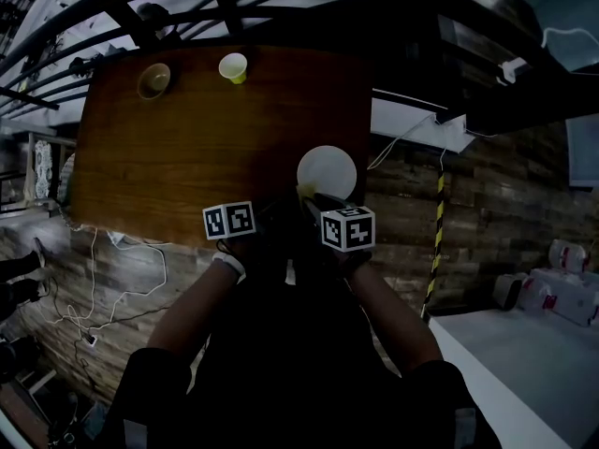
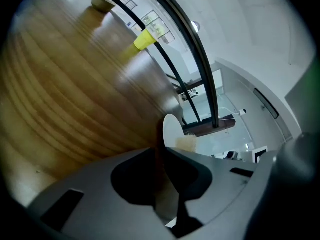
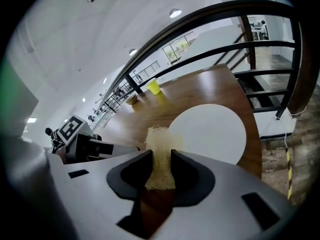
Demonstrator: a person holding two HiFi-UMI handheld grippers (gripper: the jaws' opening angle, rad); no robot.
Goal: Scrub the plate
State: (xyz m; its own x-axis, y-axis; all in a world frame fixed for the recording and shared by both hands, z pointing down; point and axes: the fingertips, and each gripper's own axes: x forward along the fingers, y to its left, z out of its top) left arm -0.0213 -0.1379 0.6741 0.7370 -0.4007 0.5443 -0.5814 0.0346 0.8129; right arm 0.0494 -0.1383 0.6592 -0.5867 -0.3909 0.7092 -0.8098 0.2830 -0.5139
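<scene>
A round white plate (image 1: 327, 171) lies on the wooden table (image 1: 187, 148), near its front right edge. My right gripper (image 3: 161, 154) is shut on a pale yellow scrub sponge (image 3: 159, 140). The sponge's tip sits at the plate's (image 3: 210, 131) near left rim. My left gripper (image 2: 161, 151) is just left of the right one, low over the table. Its jaws are together with nothing between them. From the left gripper view the plate (image 2: 170, 130) appears edge-on with the sponge (image 2: 186, 143) beside it. In the head view both grippers, left (image 1: 267, 209) and right (image 1: 316, 204), hover at the table's near edge.
A yellow cup (image 1: 233, 66) and an olive bowl (image 1: 154, 80) stand at the table's far side. A dark railing (image 3: 210, 19) runs behind the table. White cables (image 1: 140, 279) trail on the floor to the left, and a black-and-yellow striped post (image 1: 436, 241) stands on the right.
</scene>
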